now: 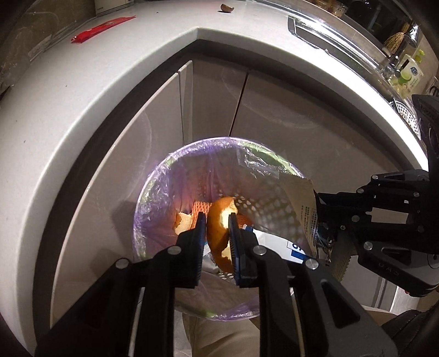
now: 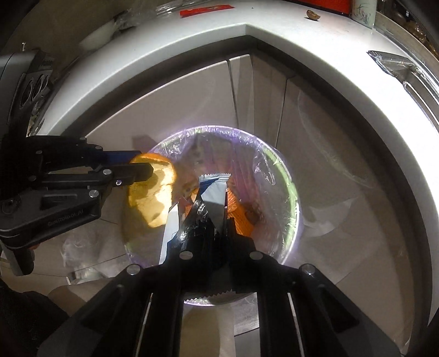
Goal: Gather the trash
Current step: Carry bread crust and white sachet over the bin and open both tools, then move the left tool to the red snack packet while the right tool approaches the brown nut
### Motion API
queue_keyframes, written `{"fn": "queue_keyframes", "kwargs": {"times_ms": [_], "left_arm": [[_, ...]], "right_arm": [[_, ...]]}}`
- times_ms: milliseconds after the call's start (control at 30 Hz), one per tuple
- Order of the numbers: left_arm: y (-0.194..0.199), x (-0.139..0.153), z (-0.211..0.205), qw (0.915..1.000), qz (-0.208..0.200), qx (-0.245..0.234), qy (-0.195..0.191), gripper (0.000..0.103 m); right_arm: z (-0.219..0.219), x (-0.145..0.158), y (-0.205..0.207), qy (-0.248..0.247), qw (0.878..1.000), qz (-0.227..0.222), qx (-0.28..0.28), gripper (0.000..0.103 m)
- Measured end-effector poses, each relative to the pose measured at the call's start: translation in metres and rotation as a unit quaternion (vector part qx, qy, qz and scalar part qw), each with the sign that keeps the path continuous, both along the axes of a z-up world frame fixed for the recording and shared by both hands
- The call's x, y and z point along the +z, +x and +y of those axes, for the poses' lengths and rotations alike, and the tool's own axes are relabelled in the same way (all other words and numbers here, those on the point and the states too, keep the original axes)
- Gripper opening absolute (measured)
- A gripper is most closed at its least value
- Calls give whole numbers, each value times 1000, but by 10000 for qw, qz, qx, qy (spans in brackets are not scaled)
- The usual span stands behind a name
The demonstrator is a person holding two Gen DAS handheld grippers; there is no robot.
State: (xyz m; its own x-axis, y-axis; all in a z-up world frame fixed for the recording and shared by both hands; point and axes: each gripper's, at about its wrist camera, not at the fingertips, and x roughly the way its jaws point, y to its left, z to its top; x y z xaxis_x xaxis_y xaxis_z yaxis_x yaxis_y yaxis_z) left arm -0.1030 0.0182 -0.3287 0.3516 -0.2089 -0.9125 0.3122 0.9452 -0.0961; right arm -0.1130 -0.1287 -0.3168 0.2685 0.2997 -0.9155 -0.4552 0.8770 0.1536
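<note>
My left gripper (image 1: 216, 219) is shut on a large orange peel (image 1: 218, 233) and holds it over the round trash bin (image 1: 153, 192), which has a purple plastic liner. In the right wrist view the peel (image 2: 153, 192) hangs from the left gripper (image 2: 142, 167) above the bin's left rim. My right gripper (image 2: 212, 208) is shut on a silver foil packet with a jagged edge (image 2: 215, 189), held over the bin (image 2: 285, 175). The packet also shows in the left wrist view (image 1: 304, 208) beside the right gripper (image 1: 323, 219). Orange netting and more peel lie inside the bin.
The bin stands on the floor in front of a white corner counter (image 1: 109, 90) with beige cabinet doors. On the counter lie a red wrapper (image 1: 101, 28) and a brown shell piece (image 1: 226, 8). A sink area with a soap bottle (image 1: 408, 74) is at the right.
</note>
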Motion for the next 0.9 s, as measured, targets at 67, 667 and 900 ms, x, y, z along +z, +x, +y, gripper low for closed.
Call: {"fn": "queue_keyframes", "kwargs": {"times_ms": [67,667,900], "left_arm": [[0,2,-1,10000,-46,8,13,28],[13,56,5,9979,-634,151,-46,49],[33,78,13,9960,-840,278,-86,64]], "right_arm": [[-2,-1,-1,-1,10000,19,-13,15],[6,-5,8,32,10000,66,1,62],[4,22,23,116,9996,-191,-158,76]]}}
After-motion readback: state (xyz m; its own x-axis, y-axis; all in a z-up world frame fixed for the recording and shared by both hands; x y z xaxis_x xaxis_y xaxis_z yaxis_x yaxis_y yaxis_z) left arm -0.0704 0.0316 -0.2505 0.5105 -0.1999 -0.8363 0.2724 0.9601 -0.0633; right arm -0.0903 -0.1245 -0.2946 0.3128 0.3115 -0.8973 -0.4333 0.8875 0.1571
